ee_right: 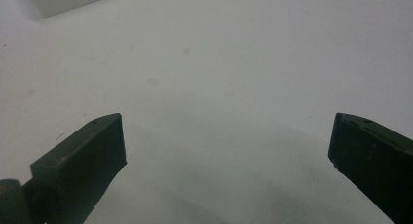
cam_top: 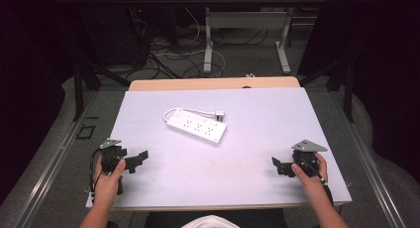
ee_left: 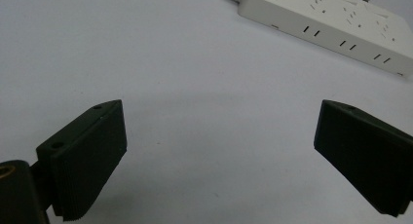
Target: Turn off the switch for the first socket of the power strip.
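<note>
Both tools were released at inspection. Left gripper (cam_top: 140, 157) sat at the lower left of the high view, held in the person's left hand (cam_top: 108, 176); its jaws stood wide apart with nothing between them. In its own view (ee_left: 219, 156) both jaws were cut off by the bottom and right edges of the frame. Right gripper (cam_top: 277, 166) sat at the lower right of the high view, in the right hand (cam_top: 309, 171), jaws likewise spread and empty; its own view (ee_right: 226, 156) showed bare surface between them, with the right jaw cut by the frame edge.

Farther up, near the centre of the high view, a white power strip (cam_top: 196, 125) lay flat on the white table (cam_top: 247, 153), well apart from both grippers. It was long and rectangular, set at a slant, with several socket groups on top and slot pairs along its side (ee_left: 336, 24). Its white cord (cam_top: 195, 110) looped behind it to a plug (cam_top: 219, 115), whose detail was too small to make out. Only a corner of the strip (ee_right: 68, 0) entered the upper left of the right gripper view.
</note>
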`<action>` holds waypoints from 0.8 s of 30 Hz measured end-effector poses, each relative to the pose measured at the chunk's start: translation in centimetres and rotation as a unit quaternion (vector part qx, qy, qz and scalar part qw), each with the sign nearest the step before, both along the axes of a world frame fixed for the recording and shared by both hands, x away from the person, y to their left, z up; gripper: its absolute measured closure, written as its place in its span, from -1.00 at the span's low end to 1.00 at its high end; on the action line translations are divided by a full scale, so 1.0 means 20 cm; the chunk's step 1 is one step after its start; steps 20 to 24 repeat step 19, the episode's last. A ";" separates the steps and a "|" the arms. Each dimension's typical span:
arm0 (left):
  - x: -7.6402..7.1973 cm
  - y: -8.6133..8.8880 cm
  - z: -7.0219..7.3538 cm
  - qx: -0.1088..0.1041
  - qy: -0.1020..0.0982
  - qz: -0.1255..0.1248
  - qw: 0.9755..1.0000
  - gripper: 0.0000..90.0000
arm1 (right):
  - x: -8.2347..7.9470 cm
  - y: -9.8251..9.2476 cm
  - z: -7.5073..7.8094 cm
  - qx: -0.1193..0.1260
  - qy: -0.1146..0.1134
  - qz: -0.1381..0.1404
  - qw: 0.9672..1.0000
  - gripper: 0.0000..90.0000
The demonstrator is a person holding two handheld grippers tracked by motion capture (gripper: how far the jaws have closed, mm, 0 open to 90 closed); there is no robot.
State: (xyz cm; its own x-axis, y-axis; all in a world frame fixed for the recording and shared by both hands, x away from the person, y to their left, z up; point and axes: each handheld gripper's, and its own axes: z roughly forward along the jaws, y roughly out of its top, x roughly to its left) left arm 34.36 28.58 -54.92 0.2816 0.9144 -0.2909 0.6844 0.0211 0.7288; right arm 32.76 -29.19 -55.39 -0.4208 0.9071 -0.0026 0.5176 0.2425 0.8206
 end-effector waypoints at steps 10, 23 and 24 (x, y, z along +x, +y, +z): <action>0.00 -0.01 -0.01 0.007 0.005 -0.003 1.000 -0.89 | 0.00 0.00 0.00 -0.003 -0.002 0.003 1.000 -1.00; -0.01 0.00 -0.01 0.011 0.004 -0.004 1.000 -0.89 | 0.00 0.00 0.00 -0.002 -0.002 0.003 1.000 -1.00; -0.01 0.00 -0.01 0.011 0.004 -0.004 1.000 -0.89 | 0.00 0.00 0.00 -0.002 -0.002 0.003 1.000 -1.00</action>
